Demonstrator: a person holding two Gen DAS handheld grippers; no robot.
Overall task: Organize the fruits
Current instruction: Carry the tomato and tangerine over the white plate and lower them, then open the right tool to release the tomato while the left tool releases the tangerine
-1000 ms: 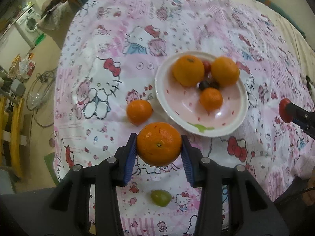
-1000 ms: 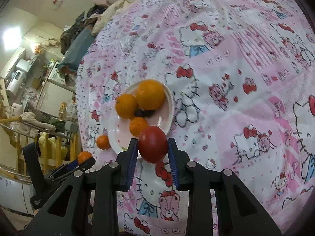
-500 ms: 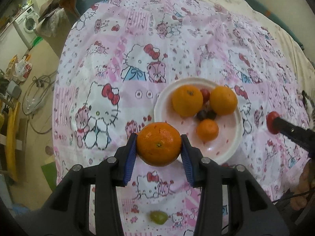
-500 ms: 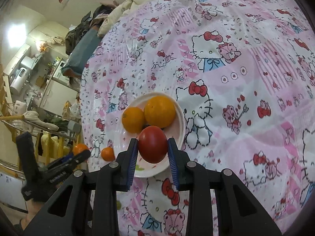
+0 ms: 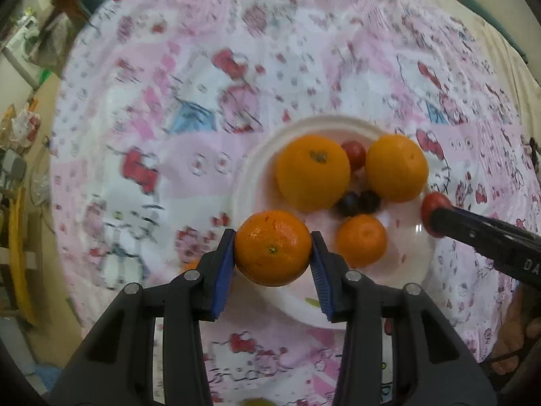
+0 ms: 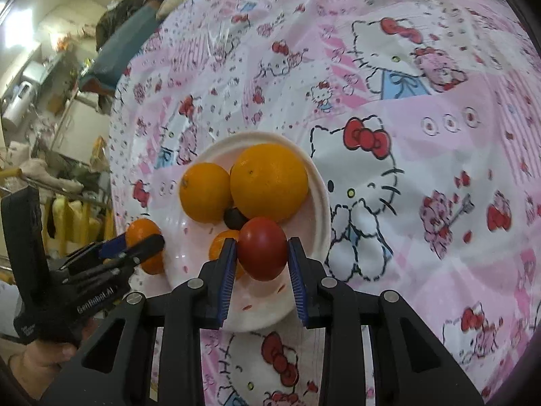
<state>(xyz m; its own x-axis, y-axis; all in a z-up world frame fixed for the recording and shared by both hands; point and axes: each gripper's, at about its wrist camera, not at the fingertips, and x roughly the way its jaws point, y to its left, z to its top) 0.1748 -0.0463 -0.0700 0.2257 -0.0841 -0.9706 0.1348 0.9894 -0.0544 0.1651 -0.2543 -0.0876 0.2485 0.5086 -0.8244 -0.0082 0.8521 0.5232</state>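
Note:
My left gripper (image 5: 273,249) is shut on an orange mandarin (image 5: 272,247) and holds it over the near left rim of a white plate (image 5: 257,169). My right gripper (image 6: 260,249) is shut on a red tomato (image 6: 262,248) and holds it over the plate's (image 6: 318,182) near side. The plate holds two large oranges (image 5: 312,172) (image 5: 396,168), a small mandarin (image 5: 361,241), a small red fruit (image 5: 354,154) and two dark grapes (image 5: 358,202). The right gripper with its tomato shows at the plate's right rim in the left wrist view (image 5: 434,215). The left gripper shows in the right wrist view (image 6: 135,247).
The plate lies on a pink Hello Kitty cloth (image 5: 189,108) over a round table. A green grape (image 5: 253,402) lies near the front edge. Part of another mandarin (image 5: 191,265) peeks beside my left finger. Room clutter lies beyond the table's left edge.
Both grippers have moved in toward the plate with their fruit. The mandarin now hangs over the plate's rim, and the tomato is over the plate.

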